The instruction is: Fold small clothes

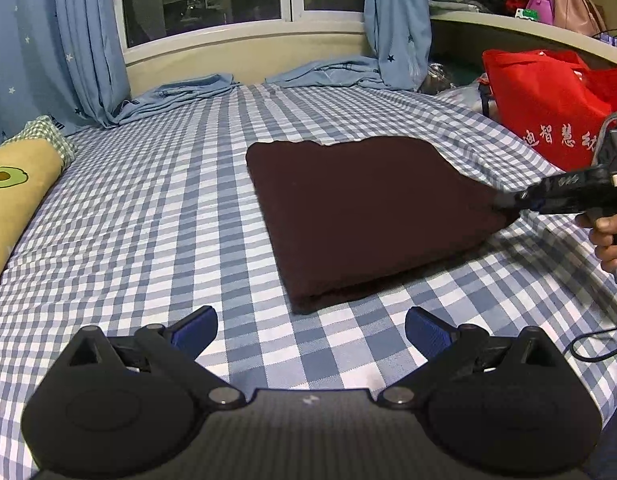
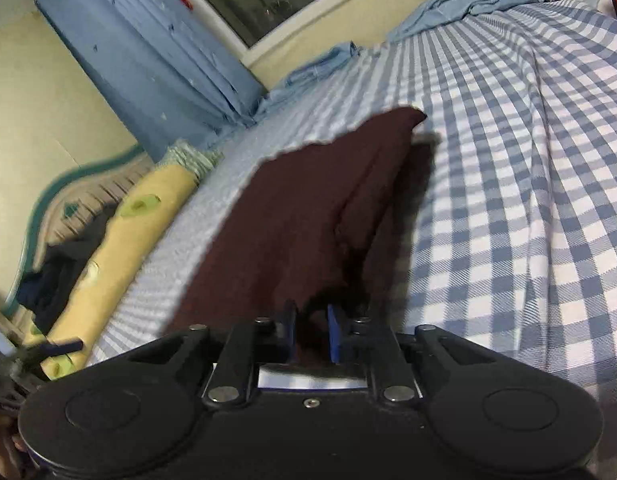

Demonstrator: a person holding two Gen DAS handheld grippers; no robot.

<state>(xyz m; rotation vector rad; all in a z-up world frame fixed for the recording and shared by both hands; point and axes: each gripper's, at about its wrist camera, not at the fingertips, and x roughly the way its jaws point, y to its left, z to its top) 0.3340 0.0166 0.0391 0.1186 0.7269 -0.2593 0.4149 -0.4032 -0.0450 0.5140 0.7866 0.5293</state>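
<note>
A dark maroon garment (image 1: 368,216) lies folded into a rough rectangle on the blue-and-white checked bed sheet (image 1: 148,220). My left gripper (image 1: 310,332) is open and empty, just in front of the garment's near edge. My right gripper (image 1: 508,200) comes in from the right and pinches the garment's right corner. In the right wrist view the right gripper (image 2: 311,332) is shut on the maroon cloth (image 2: 308,208), and that edge is lifted off the sheet.
A yellow avocado-print bolster (image 1: 16,192) lies along the bed's left side. A red bag (image 1: 548,100) stands at the right. Blue star curtains (image 1: 88,40) and a window are at the back, with folded light-blue cloth (image 1: 188,92) at the bed's far edge.
</note>
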